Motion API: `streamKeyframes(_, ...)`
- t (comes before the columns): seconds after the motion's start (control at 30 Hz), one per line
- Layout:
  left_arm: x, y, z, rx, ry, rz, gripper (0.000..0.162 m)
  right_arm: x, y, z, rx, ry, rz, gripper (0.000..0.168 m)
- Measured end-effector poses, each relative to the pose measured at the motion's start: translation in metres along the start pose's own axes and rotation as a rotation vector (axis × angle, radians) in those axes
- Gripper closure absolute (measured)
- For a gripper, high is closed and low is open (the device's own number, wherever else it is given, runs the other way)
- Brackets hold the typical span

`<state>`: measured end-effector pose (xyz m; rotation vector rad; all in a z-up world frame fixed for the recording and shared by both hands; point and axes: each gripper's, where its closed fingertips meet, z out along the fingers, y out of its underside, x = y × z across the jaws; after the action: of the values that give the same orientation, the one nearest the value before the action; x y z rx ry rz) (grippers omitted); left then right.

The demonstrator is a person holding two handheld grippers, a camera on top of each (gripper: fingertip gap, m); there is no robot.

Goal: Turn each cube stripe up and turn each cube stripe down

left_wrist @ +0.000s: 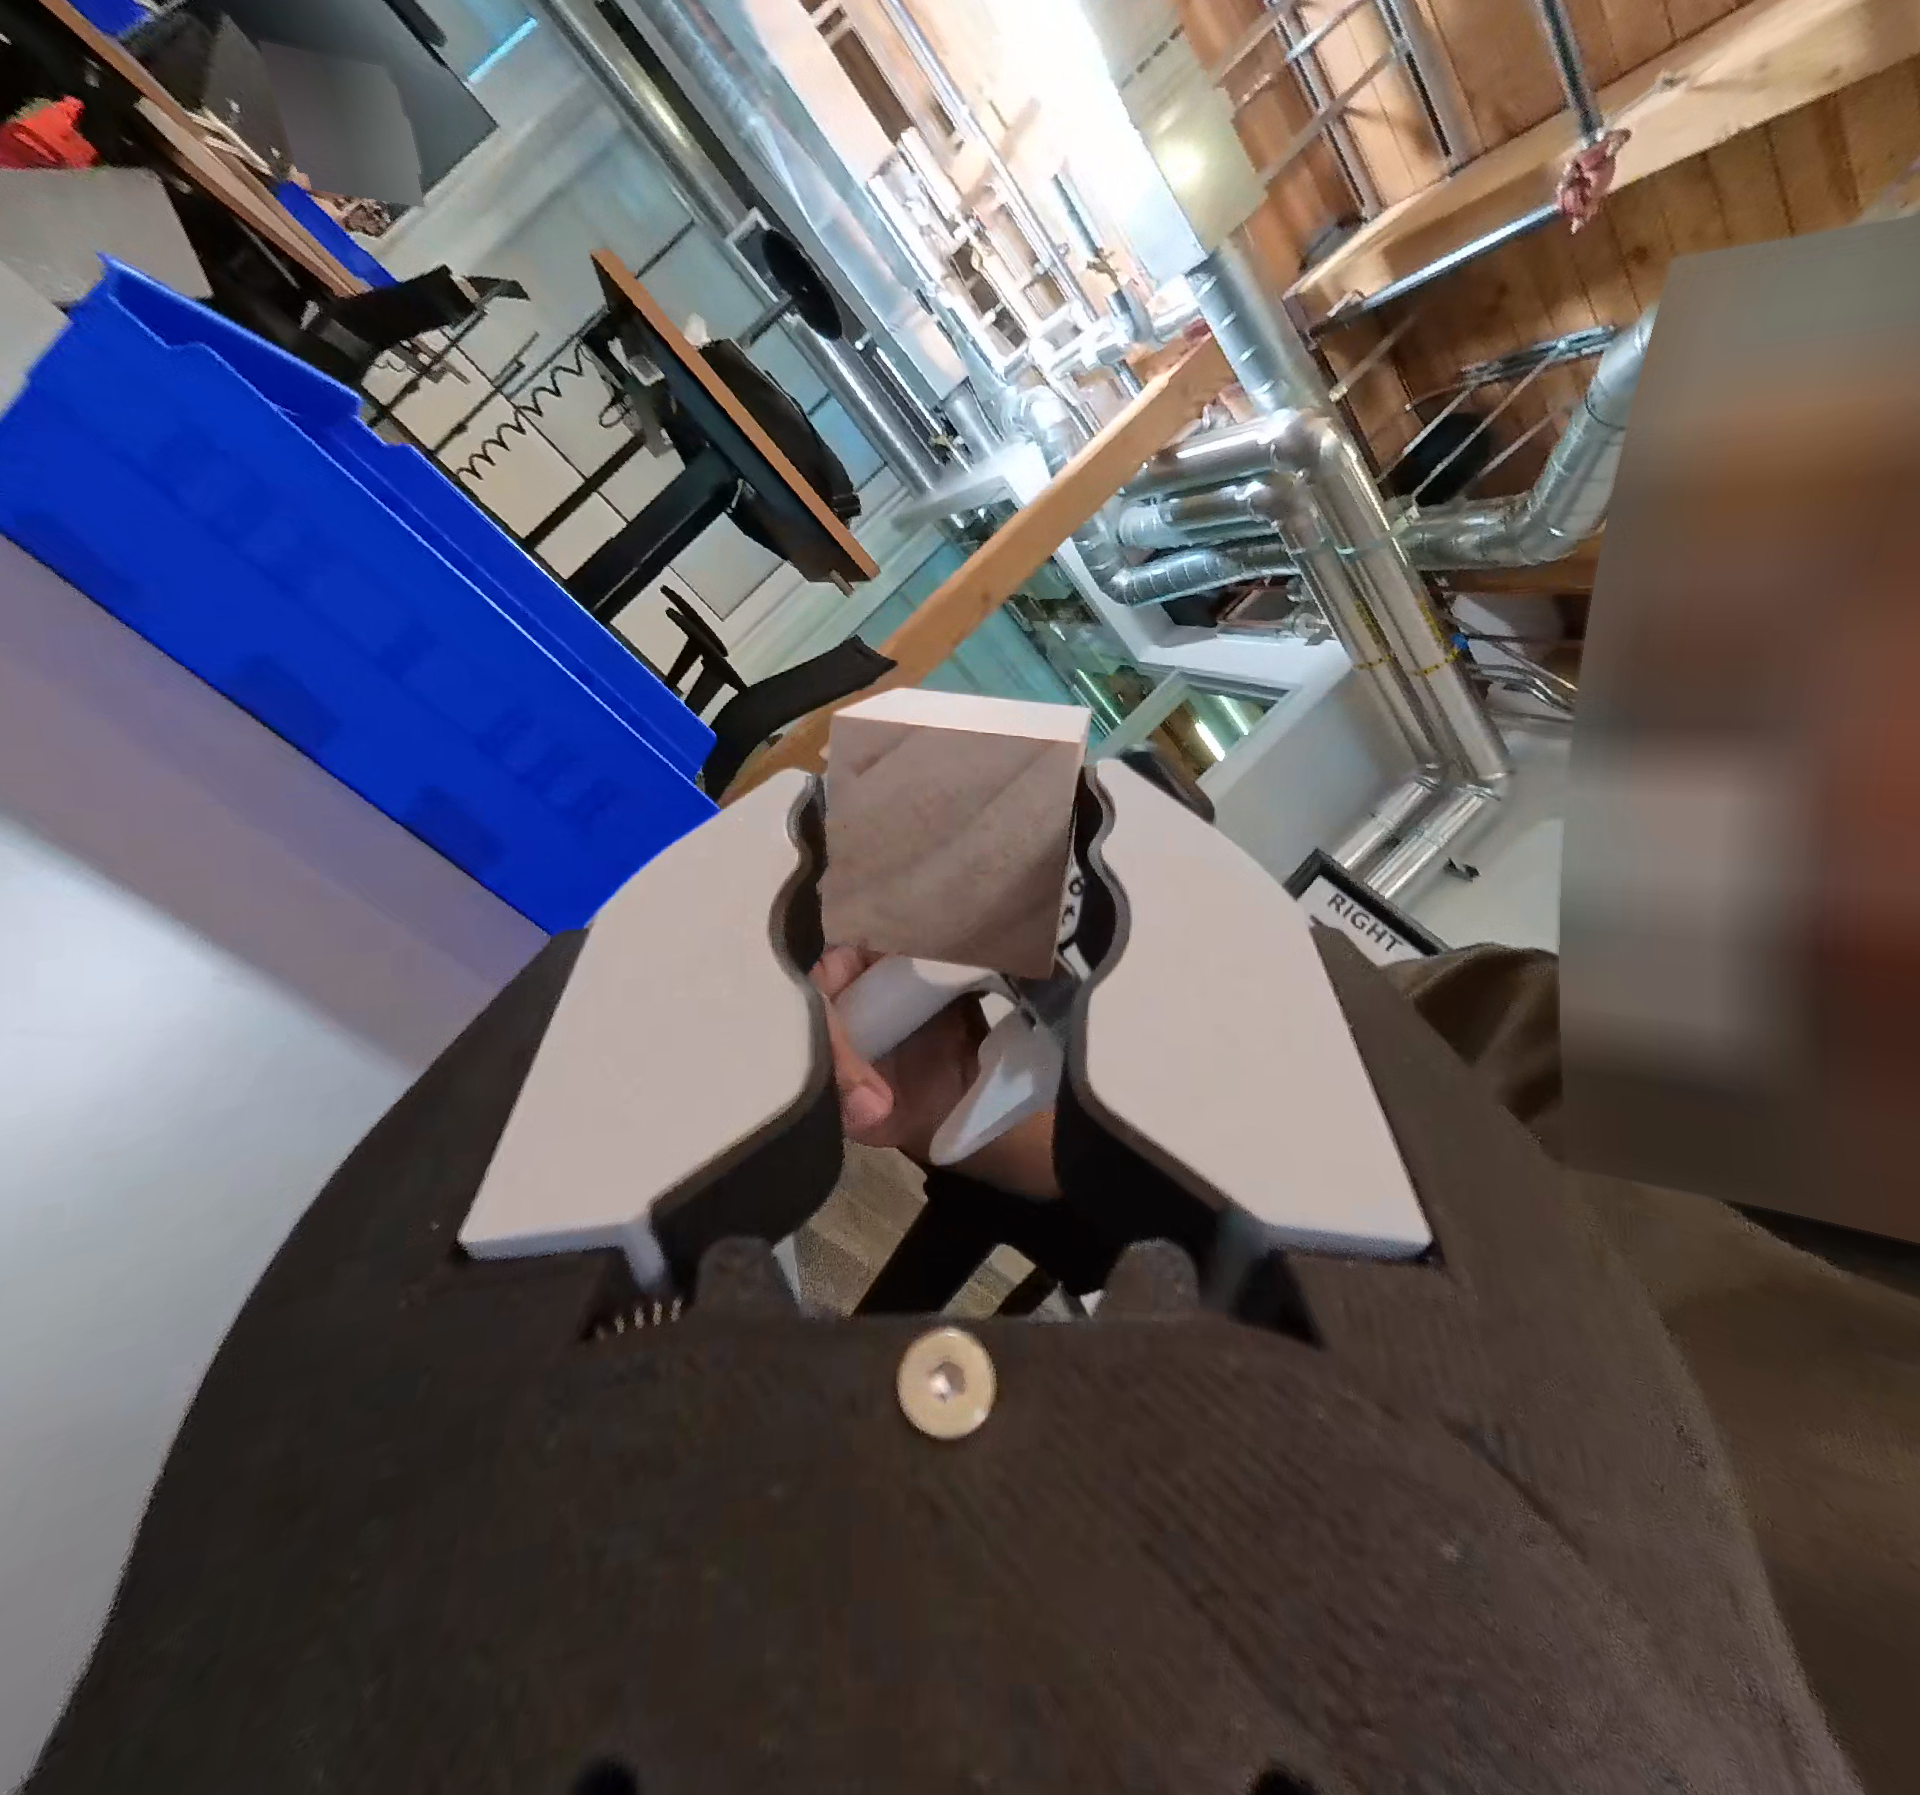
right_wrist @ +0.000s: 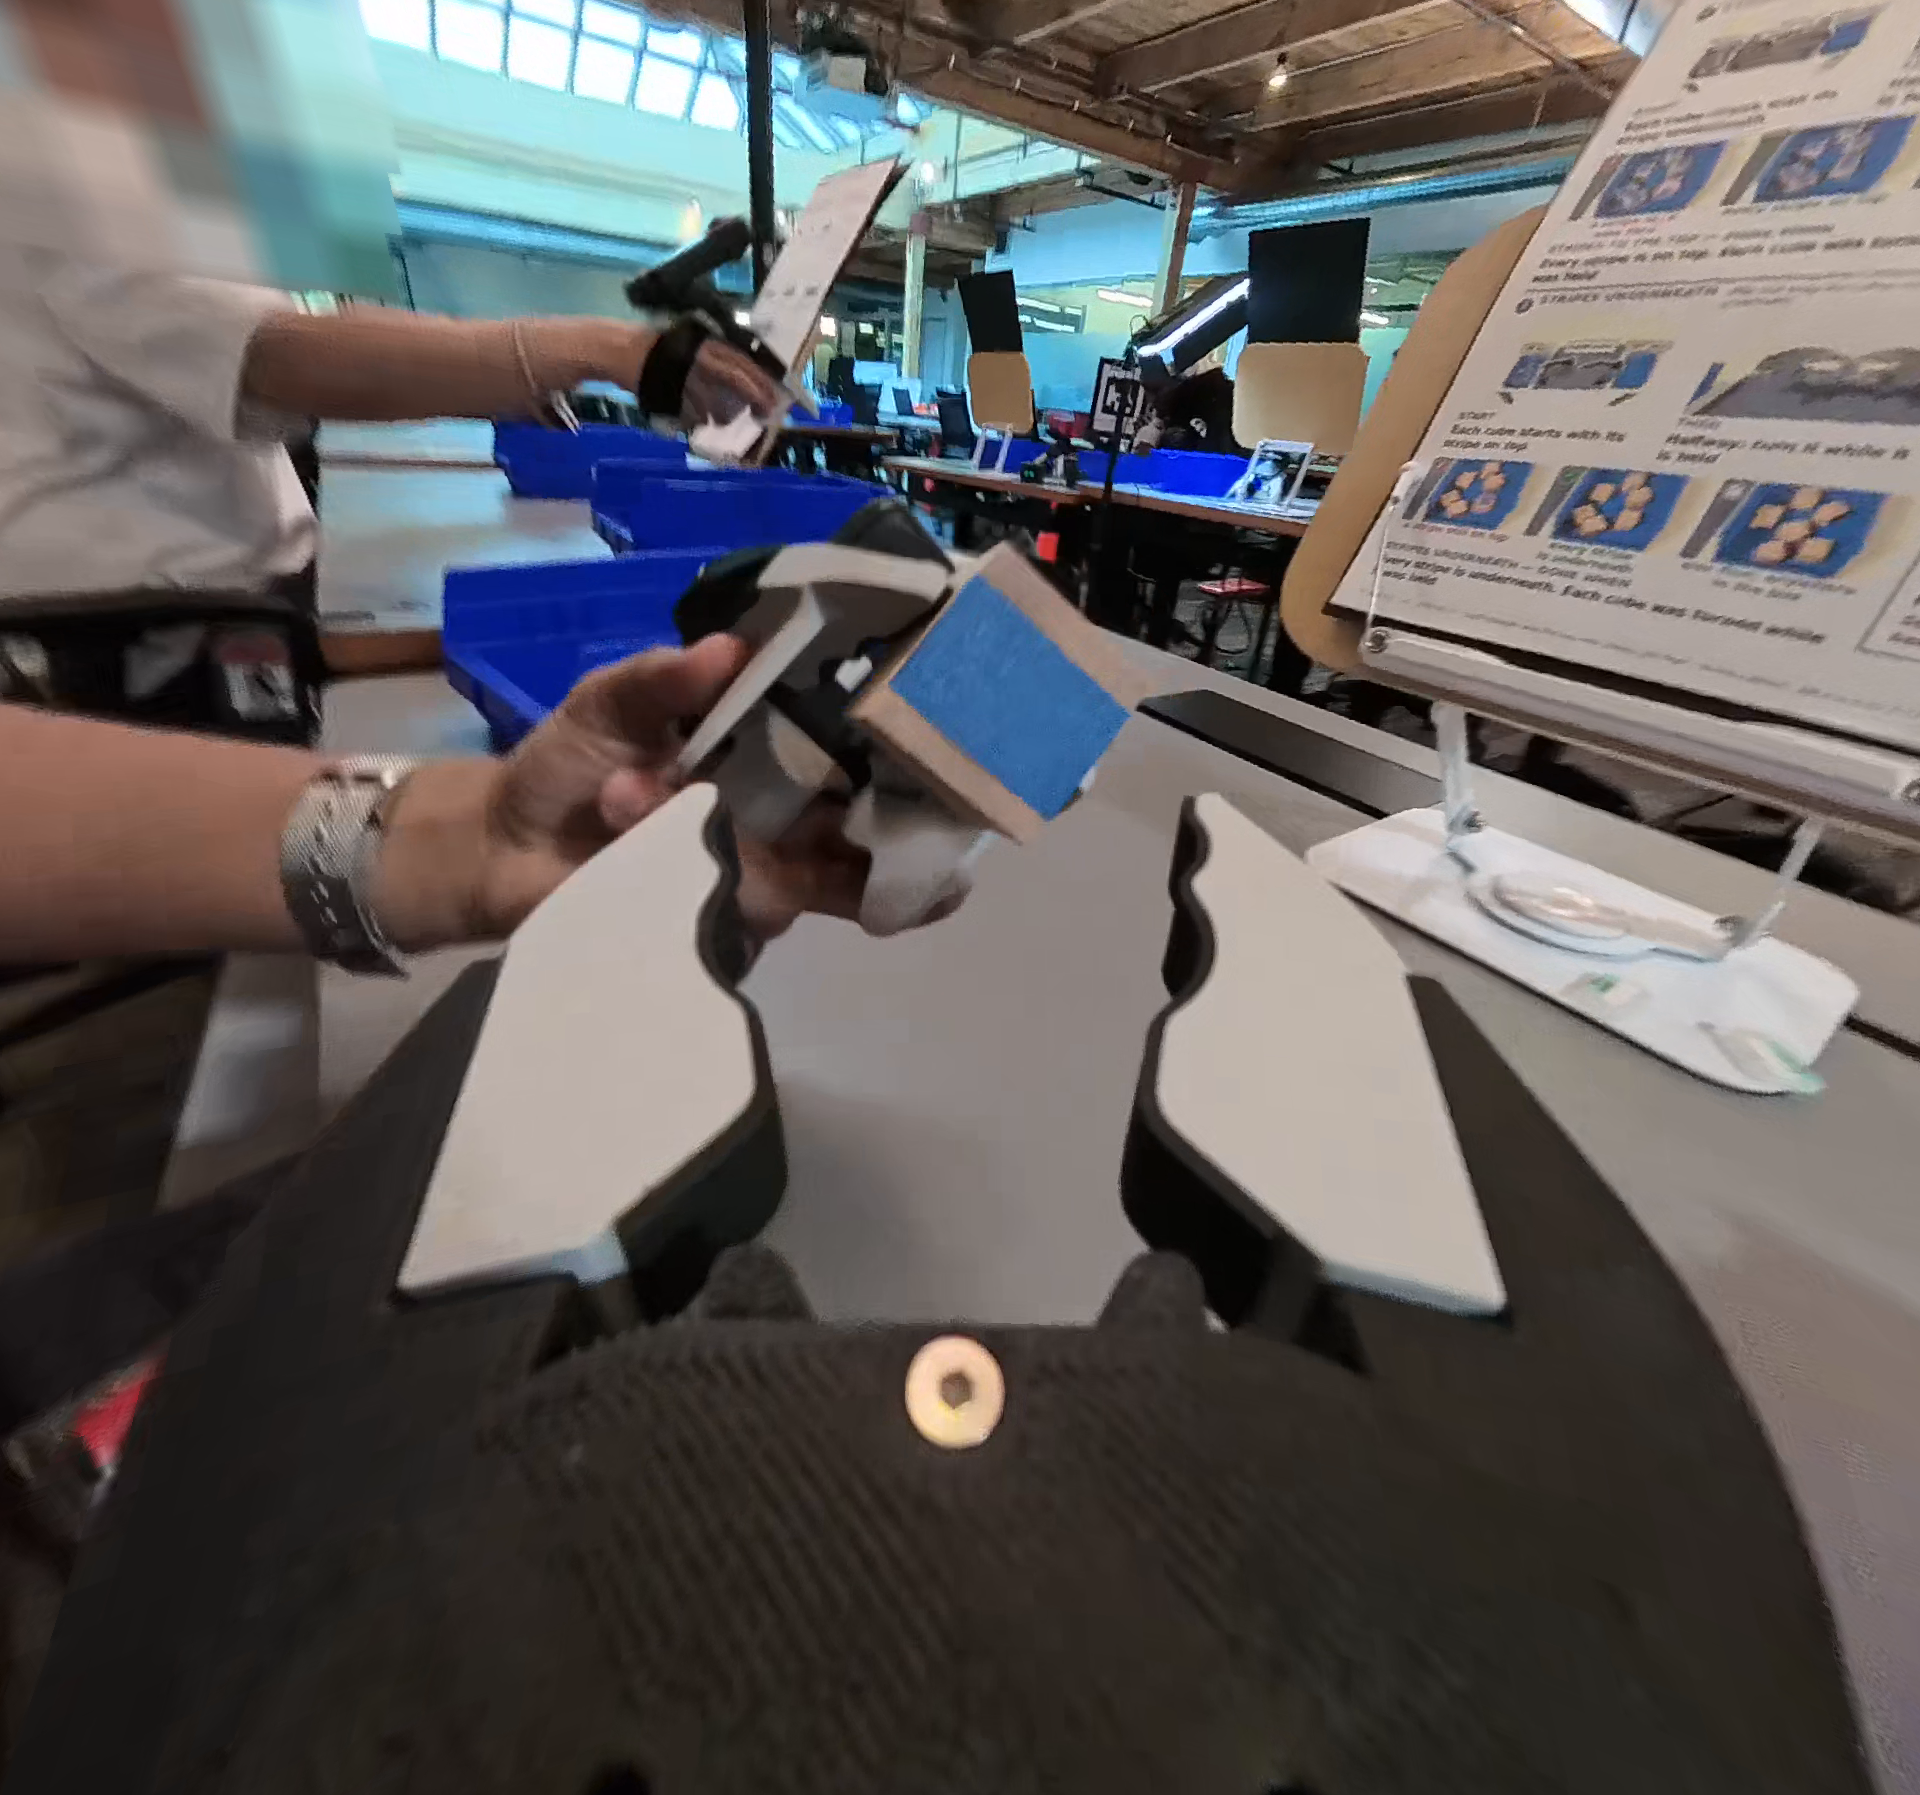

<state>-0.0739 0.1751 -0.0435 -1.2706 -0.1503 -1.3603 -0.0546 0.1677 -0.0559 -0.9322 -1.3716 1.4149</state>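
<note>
Between the closed fingers of the left gripper, a wooden cube is clamped, lifted above the grey bench. Its blue stripe is turned toward the right gripper, whose fingers are spread wide and hold nothing. Blue bins are lined along the bench's far edge, and an instruction sheet is propped at its right edge.

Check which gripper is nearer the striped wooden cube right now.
Left. The left gripper is shut on the wooden cube, held in the air. The right gripper is open and empty, just short of the cube's blue-striped face, not touching.
</note>
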Motion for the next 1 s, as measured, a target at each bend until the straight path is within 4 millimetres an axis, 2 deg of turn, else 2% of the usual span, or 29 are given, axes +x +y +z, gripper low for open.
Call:
streamKeyframes(0.13, 0.006, 0.008, 0.005, -0.021, 0.021, 0.044, 0.115, 0.003, -0.012, -0.003, 0.084, -0.026, 0.175, 0.087)
streamKeyframes(0.27, 0.009, 0.007, 0.004, -0.005, 0.040, 0.051, 0.115, 0.000, -0.017, -0.005, 0.117, -0.059, 0.204, 0.091)
streamKeyframes(0.43, 0.005, 0.007, 0.003, 0.010, 0.026, 0.072, 0.115, -0.004, -0.014, -0.002, 0.104, -0.078, 0.247, 0.099)
streamKeyframes(0.7, 0.001, 0.012, 0.007, 0.010, 0.001, 0.094, 0.115, 0.005, -0.004, 0.003, 0.112, -0.084, 0.565, 0.110)
streamKeyframes(0.83, 0.000, 0.015, 0.009, 0.001, -0.008, 0.100, 0.115, 0.002, -0.004, 0.003, 0.105, -0.125, 0.565, 0.124)
streamKeyframes(1.0, 0.000, 0.017, 0.009, -0.011, 0.002, 0.088, 0.115, 0.001, -0.003, 0.001, 0.089, -0.149, 0.547, 0.125)
